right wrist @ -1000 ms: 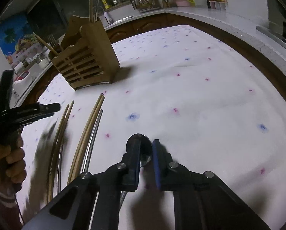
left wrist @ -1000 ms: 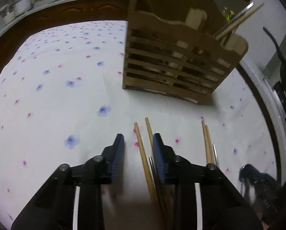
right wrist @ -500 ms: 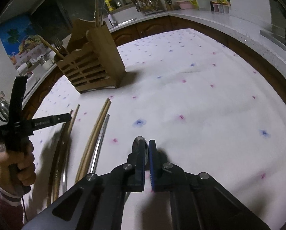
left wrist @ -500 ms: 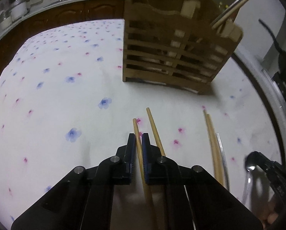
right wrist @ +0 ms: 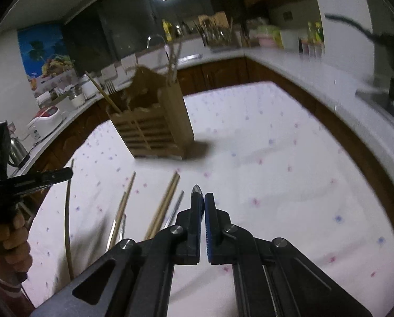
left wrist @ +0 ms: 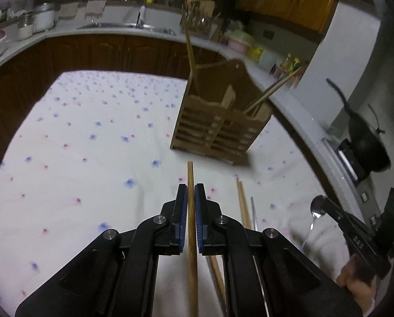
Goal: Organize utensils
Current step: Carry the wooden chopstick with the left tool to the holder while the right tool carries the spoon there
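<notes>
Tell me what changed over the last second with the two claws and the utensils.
The left claw closed on one wooden chopstick and lifted it off the white flowered tablecloth. The right claw closed on the metal spoon and raised it too. The slatted wooden utensil holder and the other chopsticks on the cloth stayed put.

Two wrist views, both facing utensil holder [left wrist: 218, 129]

Left gripper [left wrist: 191, 192] clamped on a chopstick [left wrist: 192, 227], angled down. Right gripper [right wrist: 202, 200] clamped on a spoon [left wrist: 317, 209], angled down; a hand [right wrist: 12, 240] grips the left handle.
</notes>
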